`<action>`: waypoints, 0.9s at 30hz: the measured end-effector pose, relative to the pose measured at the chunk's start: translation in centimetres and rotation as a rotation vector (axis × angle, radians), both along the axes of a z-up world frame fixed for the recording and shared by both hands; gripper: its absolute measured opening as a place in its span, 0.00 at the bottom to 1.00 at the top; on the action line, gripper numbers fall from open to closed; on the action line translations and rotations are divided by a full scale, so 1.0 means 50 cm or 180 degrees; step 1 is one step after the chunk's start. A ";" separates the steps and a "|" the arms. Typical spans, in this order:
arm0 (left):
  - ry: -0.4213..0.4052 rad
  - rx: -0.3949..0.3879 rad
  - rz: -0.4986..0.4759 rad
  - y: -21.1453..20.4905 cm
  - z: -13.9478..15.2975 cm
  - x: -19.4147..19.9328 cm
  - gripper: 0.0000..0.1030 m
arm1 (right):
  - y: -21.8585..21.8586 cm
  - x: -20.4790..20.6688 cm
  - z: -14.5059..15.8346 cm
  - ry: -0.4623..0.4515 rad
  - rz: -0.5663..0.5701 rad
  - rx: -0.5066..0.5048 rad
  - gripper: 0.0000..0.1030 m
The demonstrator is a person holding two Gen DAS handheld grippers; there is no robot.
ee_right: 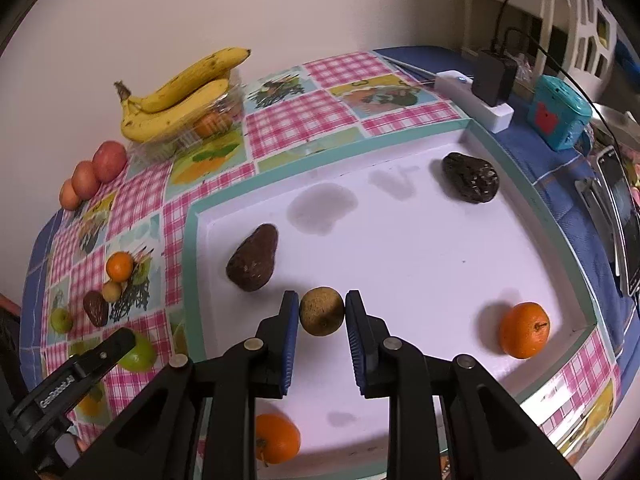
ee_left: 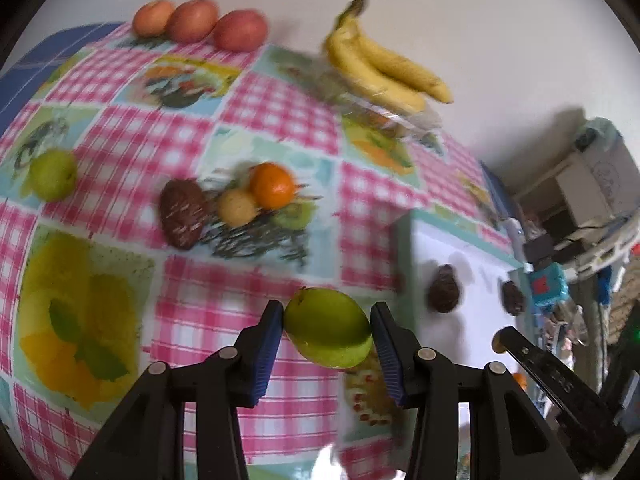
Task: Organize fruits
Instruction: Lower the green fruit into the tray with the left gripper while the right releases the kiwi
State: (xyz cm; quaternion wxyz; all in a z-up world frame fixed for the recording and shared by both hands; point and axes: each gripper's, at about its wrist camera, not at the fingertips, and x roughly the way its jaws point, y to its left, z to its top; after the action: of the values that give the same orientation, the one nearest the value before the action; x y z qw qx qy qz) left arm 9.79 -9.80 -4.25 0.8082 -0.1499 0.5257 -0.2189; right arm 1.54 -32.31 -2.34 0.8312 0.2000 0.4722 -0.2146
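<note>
Fingers [ee_left: 282,332] of my left gripper [ee_left: 328,330] clamp a green pear [ee_left: 326,326] over the worktop [ee_left: 224,292], just left of the tray [ee_right: 192,240]. My right gripper [ee_right: 322,312] pinches a brown fruit [ee_right: 322,311] above the tray, so it is nearer.

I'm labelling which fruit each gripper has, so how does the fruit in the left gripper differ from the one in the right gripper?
The green fruit in the left gripper is smooth, bright green and clearly wider; the brown fruit in the right gripper is dull, rough-skinned and small. The green fruit is over the checked tablecloth; the brown fruit is over the white tray. Both are roundish, with blue pads against both sides.
</note>
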 end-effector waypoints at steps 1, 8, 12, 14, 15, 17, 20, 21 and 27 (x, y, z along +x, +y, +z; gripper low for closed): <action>-0.0046 -0.0023 -0.0051 -0.009 0.009 -0.003 0.46 | -0.004 -0.002 0.002 -0.0012 -0.0027 -0.0006 0.24; -0.0340 -0.0060 -0.0505 -0.106 0.052 -0.031 0.46 | -0.088 -0.054 0.028 -0.0193 -0.0620 -0.0155 0.24; -0.0349 0.0034 -0.0727 -0.165 0.034 -0.042 0.46 | -0.130 -0.067 0.028 -0.0265 -0.0763 -0.0121 0.24; -0.0342 0.0068 -0.0808 -0.186 0.025 -0.049 0.46 | -0.146 -0.069 0.025 -0.0287 -0.0794 -0.0096 0.24; -0.0339 0.0078 -0.0847 -0.195 0.021 -0.052 0.46 | -0.154 -0.069 0.021 -0.0277 -0.0799 -0.0092 0.24; -0.0346 0.0093 -0.0923 -0.214 0.016 -0.056 0.46 | -0.162 -0.069 0.012 -0.0248 -0.0801 -0.0081 0.24; -0.0340 0.0162 -0.0988 -0.236 0.005 -0.057 0.47 | -0.172 -0.066 -0.006 -0.0185 -0.0804 -0.0056 0.24; -0.0321 0.0184 -0.1000 -0.242 -0.001 -0.057 0.47 | -0.175 -0.064 -0.012 -0.0158 -0.0802 -0.0049 0.24; -0.0171 0.0249 -0.1023 -0.246 -0.033 -0.056 0.47 | -0.178 -0.051 -0.046 -0.0011 -0.0749 0.0004 0.24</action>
State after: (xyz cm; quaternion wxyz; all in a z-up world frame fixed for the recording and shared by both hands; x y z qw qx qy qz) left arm 6.98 -22.11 -5.92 0.7818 -0.0263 0.5292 -0.3287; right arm -1.01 -41.20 -4.64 0.8010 0.2549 0.4441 -0.3101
